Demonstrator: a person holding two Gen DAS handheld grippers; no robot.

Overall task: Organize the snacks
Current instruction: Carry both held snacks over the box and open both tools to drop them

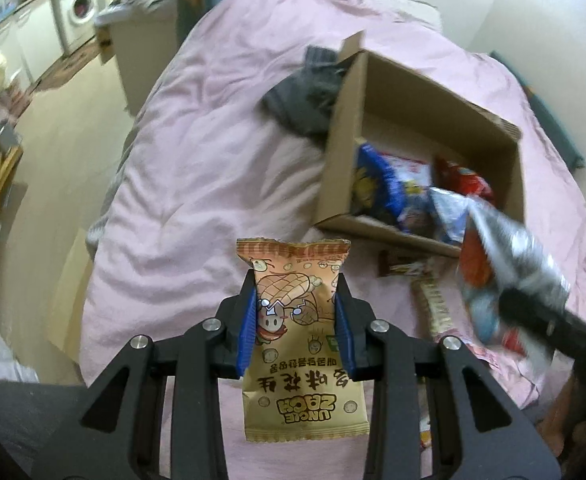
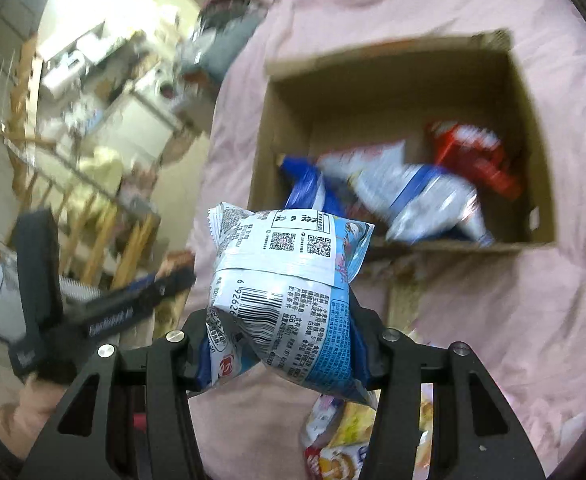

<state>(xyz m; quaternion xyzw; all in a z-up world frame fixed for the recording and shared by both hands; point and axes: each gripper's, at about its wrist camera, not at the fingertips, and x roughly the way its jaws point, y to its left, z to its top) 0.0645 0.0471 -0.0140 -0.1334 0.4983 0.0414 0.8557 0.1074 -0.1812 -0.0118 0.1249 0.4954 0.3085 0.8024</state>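
two tongs: left tongs [image 1: 297, 322] pinch peanut packet [image 1: 303, 336], right tongs [image 2: 281, 344] pinch blue-white packet [image 2: 289, 280].

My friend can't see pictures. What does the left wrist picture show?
The left gripper pinches a tan peanut snack packet above a pink blanket. Beyond sits an open cardboard box holding snack bags.

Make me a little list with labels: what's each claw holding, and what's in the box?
left claw: shut on tan peanut snack packet
right claw: shut on blue-and-white snack bag
cardboard box: open, on pink bedcover
in the box: blue bags and red bag
still on the bed: a few loose snacks in front of the box
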